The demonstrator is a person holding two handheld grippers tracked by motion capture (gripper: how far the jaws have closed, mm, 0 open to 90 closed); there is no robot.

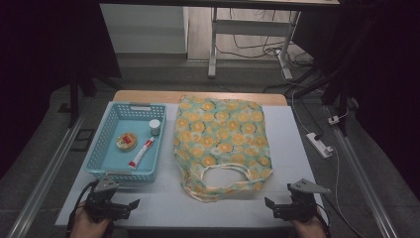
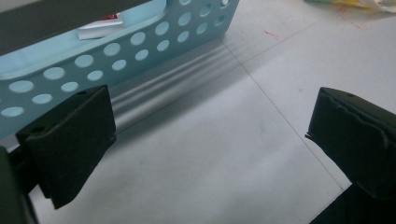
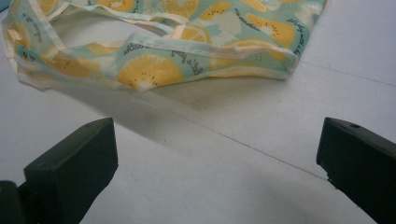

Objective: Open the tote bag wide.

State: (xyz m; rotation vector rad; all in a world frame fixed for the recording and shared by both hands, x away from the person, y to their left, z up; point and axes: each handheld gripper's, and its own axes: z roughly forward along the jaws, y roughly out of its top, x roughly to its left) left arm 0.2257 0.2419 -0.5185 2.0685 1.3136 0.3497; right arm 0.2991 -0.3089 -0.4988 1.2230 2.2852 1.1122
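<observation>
- The orange-print tote bag [image 1: 222, 144] lay flat mid-table, its long axis running away from the person, handles and mouth at the near end.
- That mouth sat ahead and inward of the right gripper [image 1: 282, 204], which was the nearer one (my judgement: it would reach first); its jaws stood wide apart, holding nothing.
- The left gripper [image 1: 124, 204] was likewise spread and empty, just before the blue basket [image 1: 99, 144].
- Counted: one bag, one basket holding one tube [image 1: 141, 152], one round tin [image 1: 126, 141], one small jar [image 1: 154, 126]; two grippers.
</observation>
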